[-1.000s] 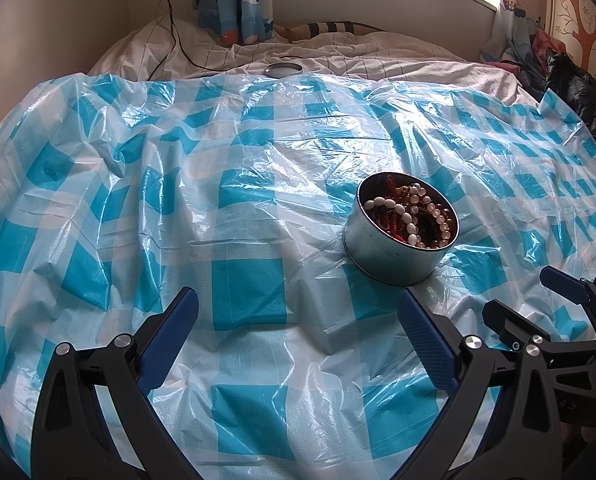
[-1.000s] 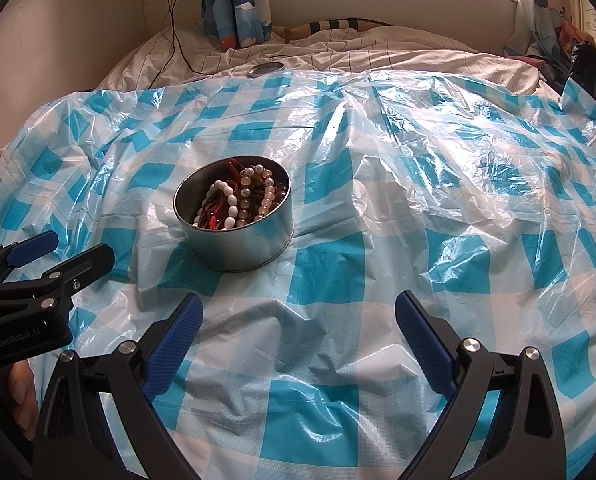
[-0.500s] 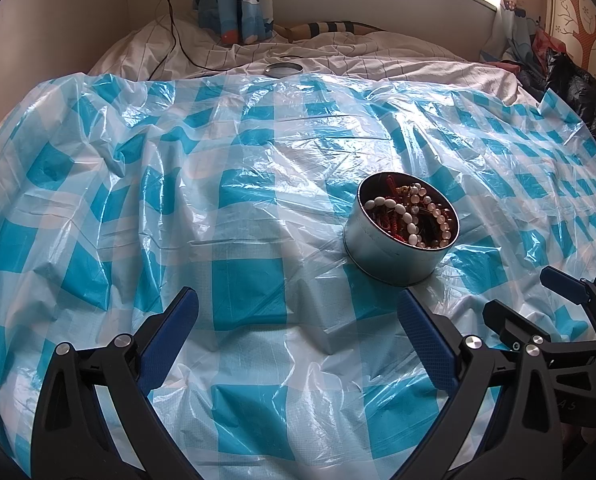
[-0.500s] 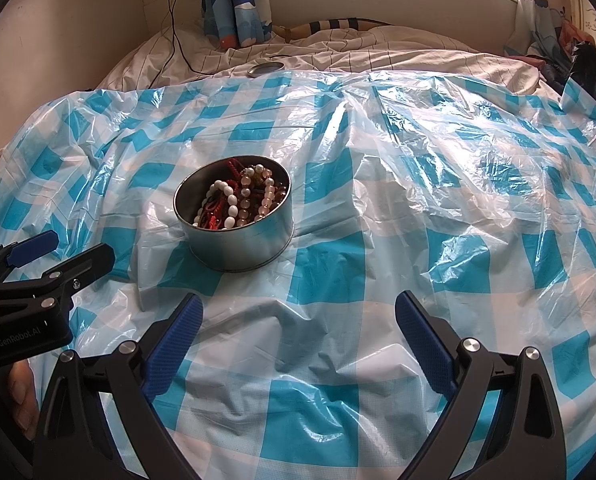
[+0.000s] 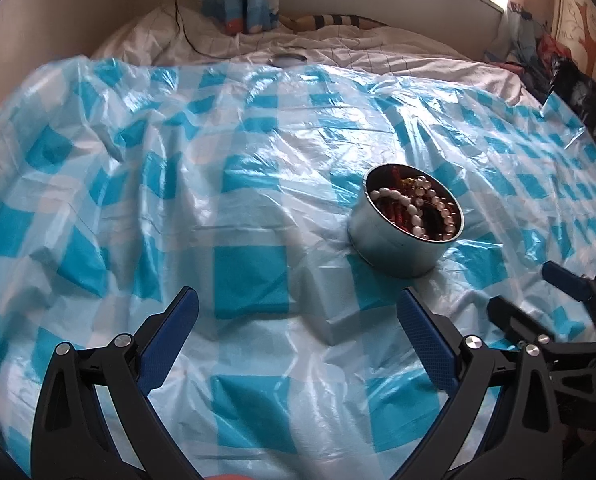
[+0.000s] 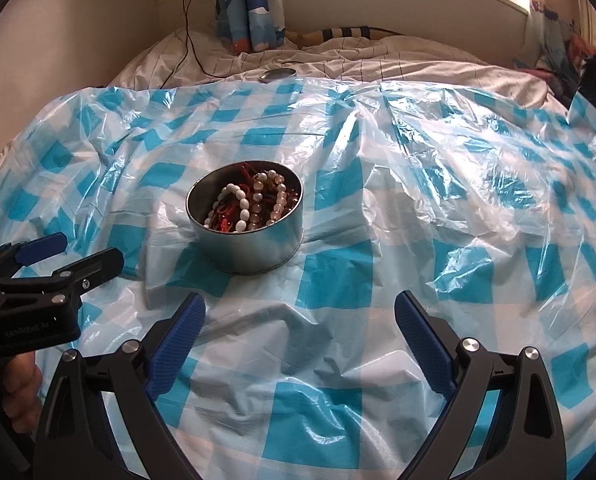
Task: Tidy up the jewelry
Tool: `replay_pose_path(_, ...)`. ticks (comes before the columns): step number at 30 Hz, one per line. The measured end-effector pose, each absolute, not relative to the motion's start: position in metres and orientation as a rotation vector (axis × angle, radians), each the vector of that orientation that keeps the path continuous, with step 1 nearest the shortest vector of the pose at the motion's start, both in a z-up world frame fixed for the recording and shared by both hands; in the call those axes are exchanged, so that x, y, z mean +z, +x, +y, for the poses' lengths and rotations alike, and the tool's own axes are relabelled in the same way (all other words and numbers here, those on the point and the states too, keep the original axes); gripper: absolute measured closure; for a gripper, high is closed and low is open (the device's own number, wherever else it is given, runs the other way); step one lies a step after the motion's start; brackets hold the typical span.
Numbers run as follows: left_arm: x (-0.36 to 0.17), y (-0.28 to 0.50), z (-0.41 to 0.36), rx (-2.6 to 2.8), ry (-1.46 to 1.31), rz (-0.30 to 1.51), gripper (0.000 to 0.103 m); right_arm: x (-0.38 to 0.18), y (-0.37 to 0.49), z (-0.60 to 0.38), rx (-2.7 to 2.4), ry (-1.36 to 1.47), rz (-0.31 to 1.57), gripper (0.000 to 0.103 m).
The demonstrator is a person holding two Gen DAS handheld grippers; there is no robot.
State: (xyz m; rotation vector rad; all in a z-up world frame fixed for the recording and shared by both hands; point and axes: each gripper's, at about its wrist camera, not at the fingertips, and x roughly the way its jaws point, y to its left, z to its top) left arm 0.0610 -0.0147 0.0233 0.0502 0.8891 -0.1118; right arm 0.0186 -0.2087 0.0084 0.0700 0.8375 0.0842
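A round metal tin (image 5: pixel 398 246) (image 6: pixel 253 248) stands on the blue-and-white checked plastic sheet (image 5: pixel 249 280) (image 6: pixel 338 280). It holds bead bracelets (image 5: pixel 418 208) (image 6: pixel 253 200), white, pinkish and red. My left gripper (image 5: pixel 298 308) is open and empty, with the tin ahead of it to the right. My right gripper (image 6: pixel 300 312) is open and empty, with the tin ahead of it to the left. The left gripper also shows in the right wrist view (image 6: pixel 69 252), and the right gripper in the left wrist view (image 5: pixel 538 288).
The sheet covers a bed with a striped white quilt (image 6: pixel 338 60). A round metal lid (image 5: pixel 287 59) (image 6: pixel 277 75) lies on the quilt beyond the sheet. A black cable (image 6: pixel 189 32) hangs at the back left. Dark clothes (image 5: pixel 578 100) lie at the right.
Both grippers have moved slightly, and the tin sits a little higher in both views. Both stay open and empty.
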Motion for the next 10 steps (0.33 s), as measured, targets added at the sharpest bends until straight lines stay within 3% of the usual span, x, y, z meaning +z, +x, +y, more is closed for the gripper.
replay_pose_path(10,0.0251,0.0592,-0.0204,-0.123,0.068,0.881,0.008,0.0104,0.0195,-0.2183,0.047,0.1,0.86,0.01)
